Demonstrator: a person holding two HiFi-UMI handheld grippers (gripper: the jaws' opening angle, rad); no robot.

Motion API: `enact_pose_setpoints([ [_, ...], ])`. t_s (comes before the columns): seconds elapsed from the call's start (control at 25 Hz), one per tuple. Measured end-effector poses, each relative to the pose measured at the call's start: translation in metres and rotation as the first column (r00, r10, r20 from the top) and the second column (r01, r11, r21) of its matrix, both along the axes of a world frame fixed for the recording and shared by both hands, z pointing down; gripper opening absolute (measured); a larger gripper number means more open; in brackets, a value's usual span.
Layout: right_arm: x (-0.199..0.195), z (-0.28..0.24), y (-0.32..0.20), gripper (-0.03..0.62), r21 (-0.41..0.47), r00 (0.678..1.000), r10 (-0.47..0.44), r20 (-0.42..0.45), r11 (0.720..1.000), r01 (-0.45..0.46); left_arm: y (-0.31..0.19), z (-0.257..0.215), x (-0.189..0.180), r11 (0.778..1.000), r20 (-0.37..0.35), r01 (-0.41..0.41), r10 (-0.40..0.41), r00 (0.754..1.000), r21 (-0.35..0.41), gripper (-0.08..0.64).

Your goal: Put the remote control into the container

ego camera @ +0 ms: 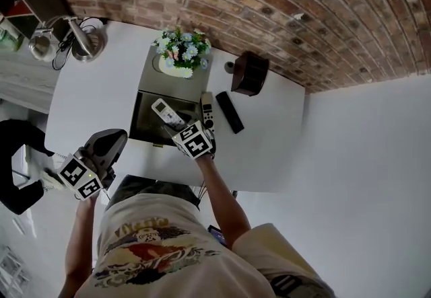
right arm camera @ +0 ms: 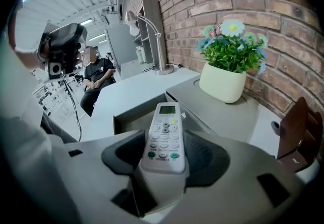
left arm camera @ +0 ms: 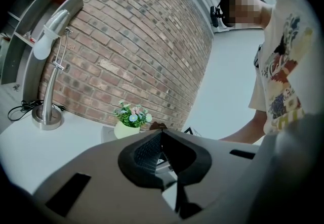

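Note:
My right gripper (ego camera: pixel 183 130) is shut on a white remote control (ego camera: pixel 167 114) with a small display. In the head view the remote hangs over the open compartment of the grey container (ego camera: pixel 143 126) at the middle of the white table. The right gripper view shows the remote (right arm camera: pixel 166 127) clamped between the dark pads (right arm camera: pixel 205 160) of that gripper (right arm camera: pixel 163 151), its display end pointing at the container's opening (right arm camera: pixel 126 115). My left gripper (ego camera: pixel 118 135) stays near the table's front left edge, away from the container. Its jaws meet at the tips with nothing between them (left arm camera: pixel 162 134).
A potted flower (ego camera: pixel 180 51) stands on the container's closed part. A second white remote (ego camera: pixel 207 109) and a black remote (ego camera: pixel 229 112) lie right of the container. A brown object (ego camera: pixel 250 72) sits behind them. A desk lamp (ego camera: pixel 81 38) is at the back left. A brick wall runs behind.

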State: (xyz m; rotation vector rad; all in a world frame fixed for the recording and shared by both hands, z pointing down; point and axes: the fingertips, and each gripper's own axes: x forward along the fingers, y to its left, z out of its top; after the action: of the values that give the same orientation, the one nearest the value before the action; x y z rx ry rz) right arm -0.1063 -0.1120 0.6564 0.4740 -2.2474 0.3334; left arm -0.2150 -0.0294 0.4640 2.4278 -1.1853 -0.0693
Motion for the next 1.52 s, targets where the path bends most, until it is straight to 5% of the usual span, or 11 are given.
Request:
enact_pose_setpoints([
  [1.0,-0.034,0.05,0.0,0.245,-0.09,0.982,-0.179,-0.064,0.981,0.173,0.0,0.015,-0.04,0.998,0.005,0.056,-0.056,0.998,-0.036,0.005],
  [1.52,-0.034,0.053,-0.004,0.247,-0.082,0.982,-0.167,-0.087,0.984,0.16,0.002,0.013,-0.045,0.997,0.01,0.064,-0.064,0.998,-0.036,0.006],
])
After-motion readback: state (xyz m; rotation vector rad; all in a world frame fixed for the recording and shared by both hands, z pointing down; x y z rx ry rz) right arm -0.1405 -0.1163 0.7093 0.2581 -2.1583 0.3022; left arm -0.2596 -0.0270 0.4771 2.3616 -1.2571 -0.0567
